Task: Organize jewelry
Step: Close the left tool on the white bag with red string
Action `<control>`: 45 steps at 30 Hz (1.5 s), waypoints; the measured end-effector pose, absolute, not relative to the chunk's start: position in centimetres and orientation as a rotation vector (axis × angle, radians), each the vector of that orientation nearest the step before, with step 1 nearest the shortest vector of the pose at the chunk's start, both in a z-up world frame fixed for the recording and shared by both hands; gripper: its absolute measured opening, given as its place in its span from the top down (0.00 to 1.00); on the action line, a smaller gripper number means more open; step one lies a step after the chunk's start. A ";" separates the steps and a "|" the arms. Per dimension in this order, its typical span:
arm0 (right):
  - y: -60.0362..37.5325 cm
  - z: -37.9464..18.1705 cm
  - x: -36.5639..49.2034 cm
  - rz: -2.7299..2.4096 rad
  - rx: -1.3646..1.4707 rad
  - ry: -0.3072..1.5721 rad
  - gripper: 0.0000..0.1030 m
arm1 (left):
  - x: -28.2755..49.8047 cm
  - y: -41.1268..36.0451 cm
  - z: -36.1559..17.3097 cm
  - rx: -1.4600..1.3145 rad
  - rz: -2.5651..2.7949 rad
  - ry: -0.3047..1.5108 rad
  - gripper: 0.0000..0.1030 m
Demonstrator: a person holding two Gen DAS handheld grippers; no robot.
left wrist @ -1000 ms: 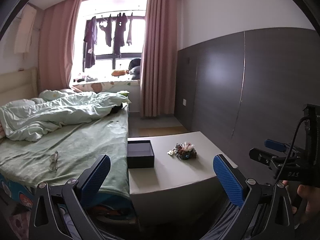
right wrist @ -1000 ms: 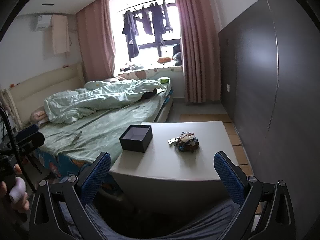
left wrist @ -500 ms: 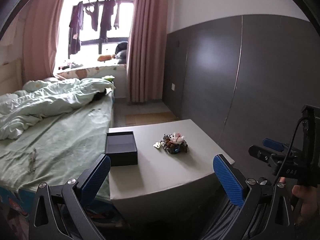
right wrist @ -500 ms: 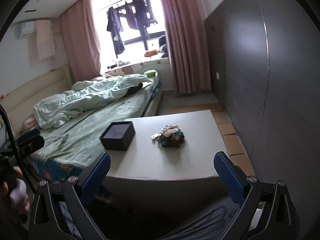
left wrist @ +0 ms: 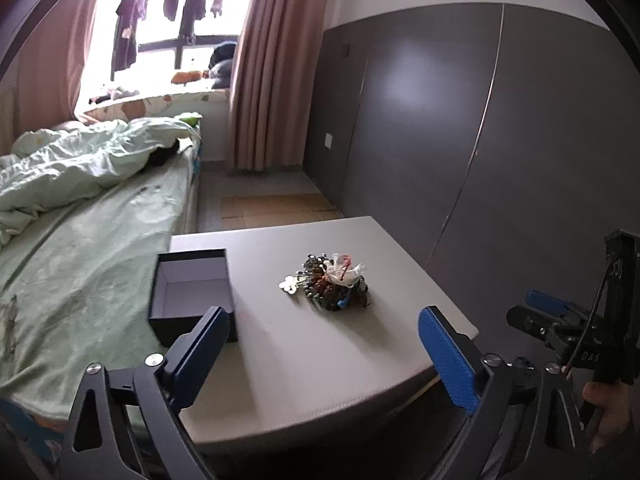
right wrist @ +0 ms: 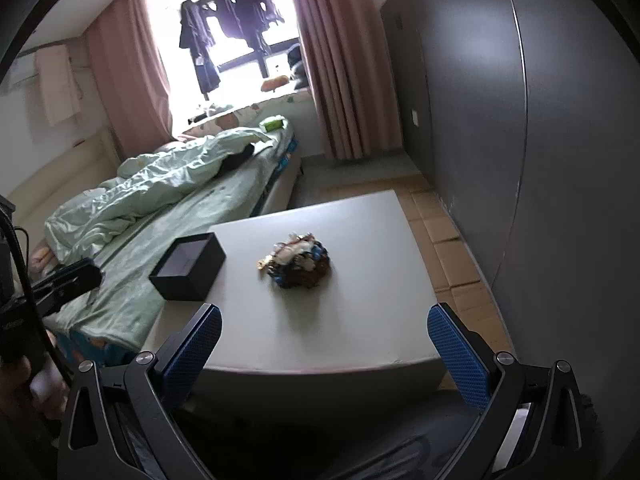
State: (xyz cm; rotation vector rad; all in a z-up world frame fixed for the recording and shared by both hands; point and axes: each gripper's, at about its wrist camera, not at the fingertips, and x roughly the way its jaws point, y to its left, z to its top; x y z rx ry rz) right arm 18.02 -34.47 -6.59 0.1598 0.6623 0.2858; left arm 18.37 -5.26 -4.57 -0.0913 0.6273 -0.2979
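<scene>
Left wrist view alone shows the box's pale inside; both grippers spread, nothing between.

1. My left gripper points forward and downward, blue pads wide apart; the jaws have just been closing slightly, with nothing between them.
2. My right gripper tilts down the same way, jaws spread wide, nothing gripped.
3. In the left wrist view, my right hand wraps the handle at the lower right edge.
4. In the right wrist view, my left hand sits blurred at the lower left edge.
</scene>
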 end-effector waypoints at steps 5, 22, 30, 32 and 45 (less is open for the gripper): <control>-35.7 -8.3 20.7 0.295 0.209 0.713 0.01 | 21.2 -5.6 -5.4 -0.104 -0.319 0.660 0.15; -34.6 -13.3 28.1 0.391 0.260 0.873 0.23 | 30.4 -8.1 -10.6 -0.162 -0.429 0.824 0.29; -35.7 -15.0 29.2 0.364 0.297 0.908 0.23 | 33.4 -10.0 -12.7 -0.183 -0.464 0.877 0.40; -36.0 -15.1 29.4 0.361 0.304 0.909 0.23 | 33.8 -10.2 -13.3 -0.187 -0.468 0.894 0.49; -36.1 -16.3 30.1 0.362 0.322 0.927 0.23 | 34.0 -9.7 -15.4 -0.217 -0.460 0.941 0.97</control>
